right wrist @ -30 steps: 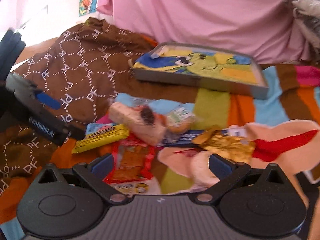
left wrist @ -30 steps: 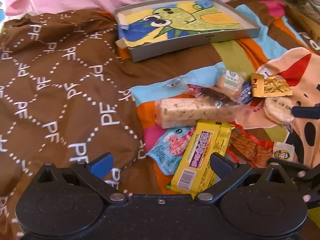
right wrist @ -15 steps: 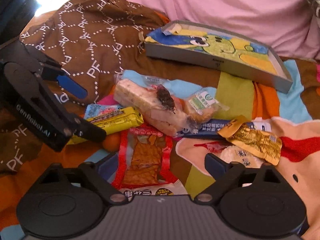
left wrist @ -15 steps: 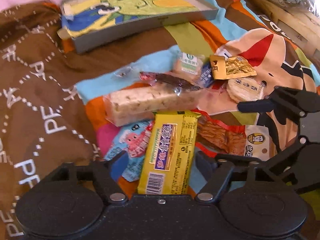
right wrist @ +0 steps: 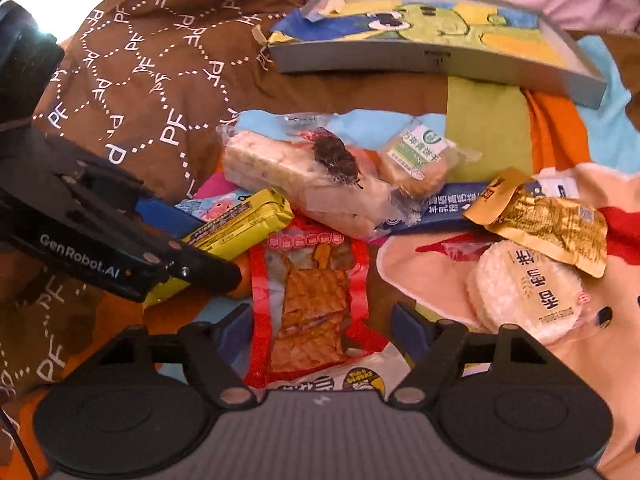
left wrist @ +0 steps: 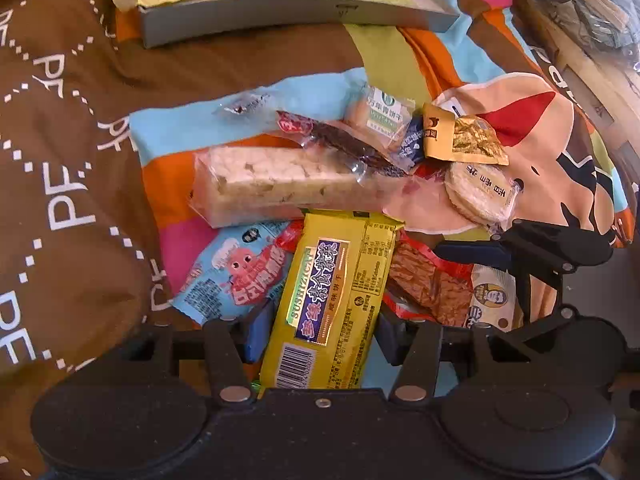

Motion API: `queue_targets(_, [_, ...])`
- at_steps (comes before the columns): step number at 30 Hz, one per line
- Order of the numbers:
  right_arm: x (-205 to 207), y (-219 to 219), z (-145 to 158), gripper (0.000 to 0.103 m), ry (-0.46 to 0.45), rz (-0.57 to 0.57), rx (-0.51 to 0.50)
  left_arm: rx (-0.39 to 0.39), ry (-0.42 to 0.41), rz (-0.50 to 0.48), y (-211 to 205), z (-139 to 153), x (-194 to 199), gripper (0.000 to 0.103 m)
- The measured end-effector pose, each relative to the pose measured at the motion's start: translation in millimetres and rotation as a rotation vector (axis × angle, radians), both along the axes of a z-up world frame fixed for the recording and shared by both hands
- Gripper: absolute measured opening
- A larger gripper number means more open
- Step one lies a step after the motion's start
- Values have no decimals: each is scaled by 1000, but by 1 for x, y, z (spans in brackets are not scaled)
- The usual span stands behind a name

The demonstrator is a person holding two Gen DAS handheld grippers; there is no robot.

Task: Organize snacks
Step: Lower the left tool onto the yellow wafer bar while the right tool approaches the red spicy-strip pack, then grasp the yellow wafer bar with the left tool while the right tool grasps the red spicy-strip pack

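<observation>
Two grippers were brought down over a heap of snacks on a patterned bedspread point(left wrist: 72, 128). The left gripper point(left wrist: 320, 330) had just been closing, its jaws partly closed with the yellow biscuit pack point(left wrist: 332, 300) between them; whether the pads were pressing on the wrapper could not be told. The right gripper point(right wrist: 320, 326) had also just been closing, its jaws set wider around the red tofu packet point(right wrist: 312, 304), with gaps seen on both sides. Beside the yellow pack, a blue cartoon packet point(left wrist: 236, 272) was seen, and beyond it a long pale nougat bar point(left wrist: 280, 184). A round rice cracker point(right wrist: 528, 292) and a gold sachet point(right wrist: 548, 220) were found to the right. Farther back, a grey tray point(right wrist: 440, 60) with a cartoon lining was seen.
</observation>
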State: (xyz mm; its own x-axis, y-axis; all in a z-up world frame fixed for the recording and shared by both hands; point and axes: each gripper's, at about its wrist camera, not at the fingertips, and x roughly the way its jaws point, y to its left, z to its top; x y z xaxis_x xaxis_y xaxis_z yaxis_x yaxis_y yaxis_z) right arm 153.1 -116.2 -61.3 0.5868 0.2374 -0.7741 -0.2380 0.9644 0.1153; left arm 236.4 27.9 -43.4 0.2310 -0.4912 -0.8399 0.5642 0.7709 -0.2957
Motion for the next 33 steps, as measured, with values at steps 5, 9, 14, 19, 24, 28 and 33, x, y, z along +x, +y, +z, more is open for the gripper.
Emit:
queue_targets(5, [-1,-1,-1,73,12,21,-1,18,17,-2,-7,-3,-5,47])
queue_targets(9, [-6,-1,2,69,8,30,4,14,9,22,-6,-2,-8,44])
queue_targets(14, [-8,-1,5,64,13,43,-3,-1,13,104,2,1,-11,43])
queue_targets(19, [-6,2,4,69,34,42,-27,9,-39,152,3,5,-20,41])
queue_targets(24, [-3,0,4,65,42,48,-28,8,-62,202,9,9,-29,21])
queue_targets(28, [-12,1,9,59,27,76,-78,3,-24,237,14,5,-35,12])
queue_targets(33, [-25,5,11,58,8,103,-131,-4,-15,304,23,4,-43,12])
